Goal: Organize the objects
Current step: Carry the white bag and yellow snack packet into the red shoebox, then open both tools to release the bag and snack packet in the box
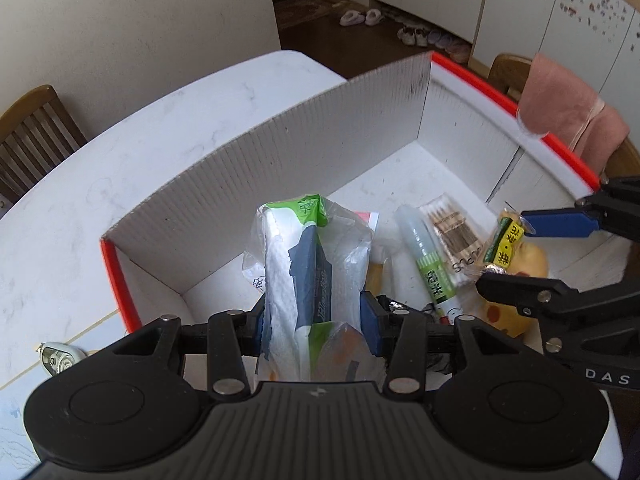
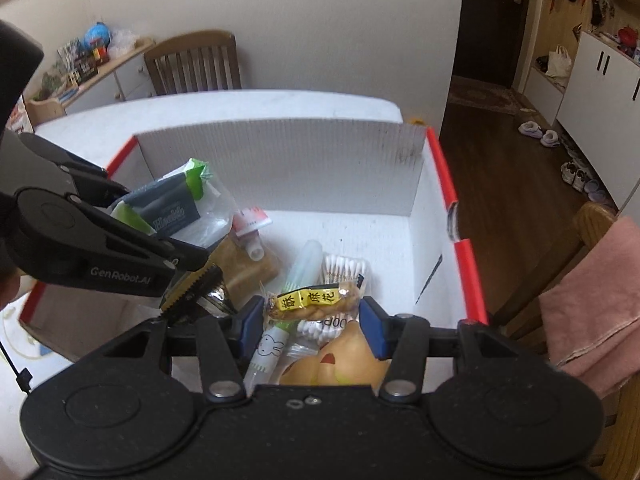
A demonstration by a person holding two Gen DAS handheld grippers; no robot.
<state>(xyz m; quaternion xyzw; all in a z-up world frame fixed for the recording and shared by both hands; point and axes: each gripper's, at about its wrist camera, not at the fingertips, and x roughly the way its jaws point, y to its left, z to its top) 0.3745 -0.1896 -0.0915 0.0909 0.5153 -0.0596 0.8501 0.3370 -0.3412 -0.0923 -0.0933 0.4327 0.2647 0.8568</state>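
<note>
The landmark is the cardboard box [image 1: 304, 128], white inside with red rims, standing on the white surface [image 1: 120, 160]. Its far wall stands tall and its right wall [image 2: 444, 216] reaches close to the surface's edge; past that edge a wooden chair draped with a pink cloth [image 2: 592, 304] stands beside the box. The far half of the box floor is bare, while the near half is crowded with a glue stick [image 1: 420, 248], a pack of cotton swabs [image 2: 344, 268] and a yellow toy [image 2: 344, 364].

The left tongs [image 1: 316, 320] hang over the box's near left part, inside its rim. A tissue pack [image 1: 300, 264] in clear wrap stands upright between their blue pads, which press on both of its sides: clamped on it.

The right tongs [image 2: 312, 320] hang over the box's near right part, above the swabs and the toy. A snack packet [image 2: 312, 300] with a yellow label lies crosswise between the blue pads, one end at each pad, gripped and lifted clear of the things below.
</note>
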